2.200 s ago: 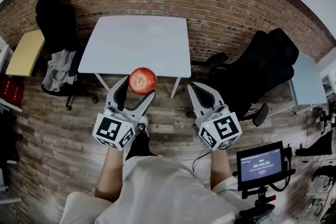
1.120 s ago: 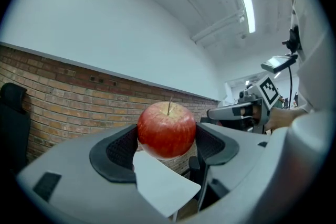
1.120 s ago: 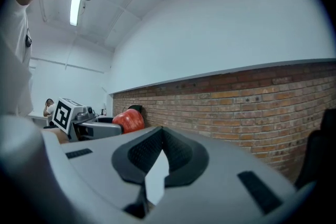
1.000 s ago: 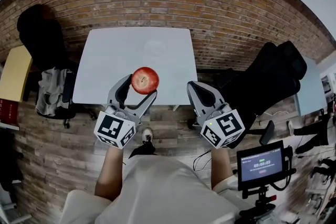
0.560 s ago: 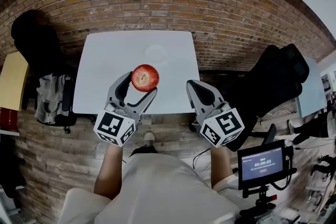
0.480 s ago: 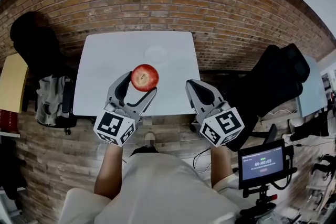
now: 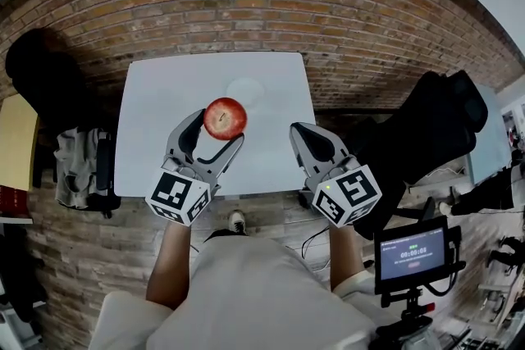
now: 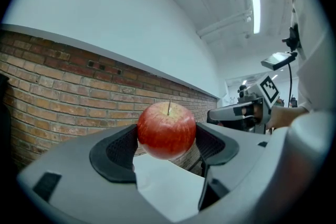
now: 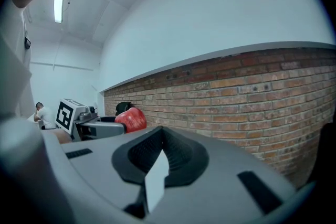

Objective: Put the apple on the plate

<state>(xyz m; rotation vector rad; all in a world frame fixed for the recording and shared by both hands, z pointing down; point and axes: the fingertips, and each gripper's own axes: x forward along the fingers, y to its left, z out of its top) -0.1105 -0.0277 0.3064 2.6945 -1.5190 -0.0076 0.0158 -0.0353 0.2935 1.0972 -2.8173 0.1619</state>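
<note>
White table (image 7: 156,135) below | left gripper (image 7: 218,129) pinching apple (image 7: 225,115) | right gripper (image 7: 302,136) pressed together

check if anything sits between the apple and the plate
Nothing visible does. The left gripper holds the apple above the white table, and the plate lies just beyond it with only bare tabletop between. The right gripper, shut and empty, is off to the side.

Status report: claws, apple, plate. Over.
Left claw shut on apple, held above white table. Right claw shut, empty. White plate just ahead, nothing between.
</note>
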